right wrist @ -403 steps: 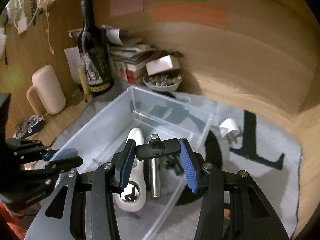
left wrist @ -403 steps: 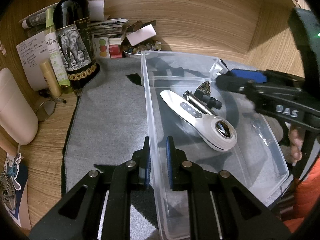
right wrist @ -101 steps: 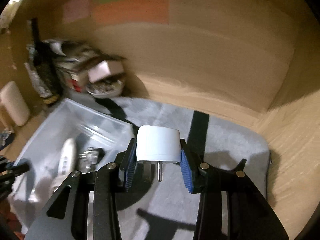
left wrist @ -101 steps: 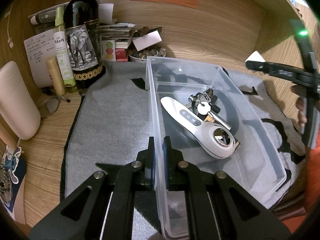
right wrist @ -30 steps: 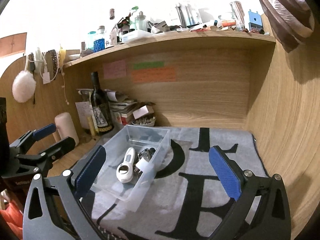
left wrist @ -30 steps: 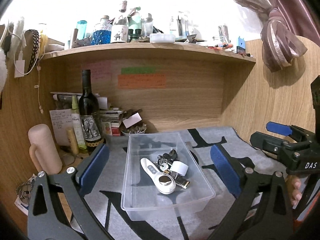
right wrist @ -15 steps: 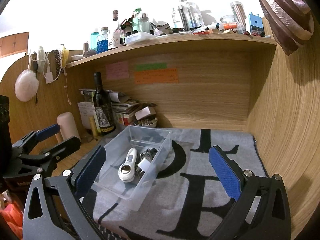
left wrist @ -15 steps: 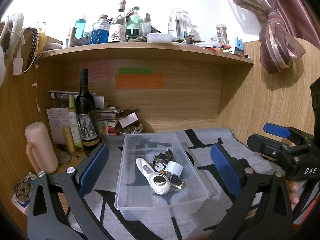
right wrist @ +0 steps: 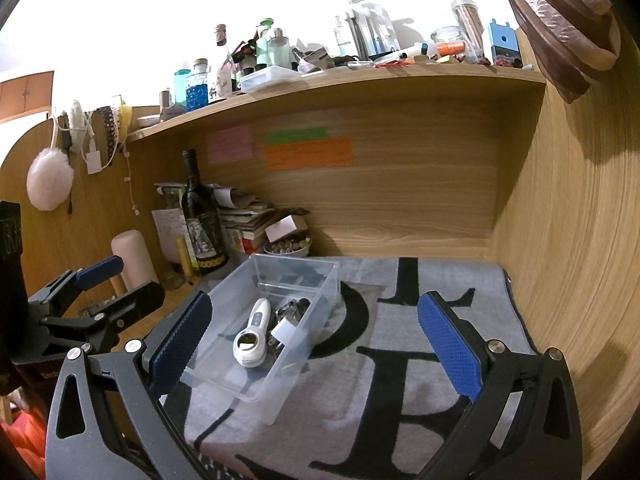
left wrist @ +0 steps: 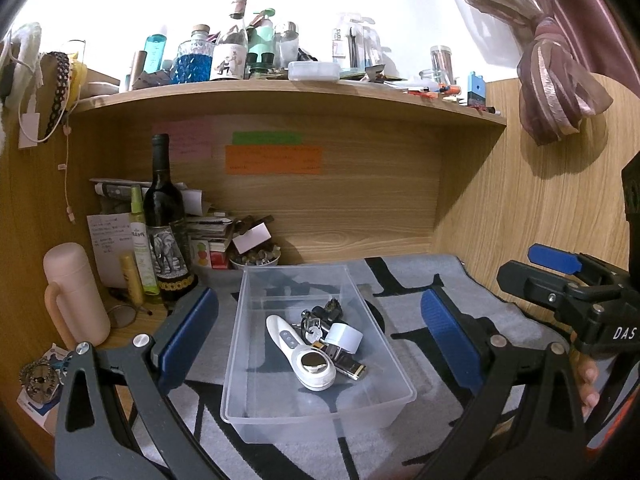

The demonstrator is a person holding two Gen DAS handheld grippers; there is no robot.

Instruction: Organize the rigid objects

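We see a clear, glossy plastic bin with smooth walls, standing on a grey mat of rough, matt cloth with black letters. In the bin lies a white device of shiny plastic with a polished metal disc at its head, beside a white matt plastic plug. The desk and back wall are smooth wood with visible grain. The wine bottle is dark glossy glass with a paper label. The fingers carry blue textured pads on matt black frames.
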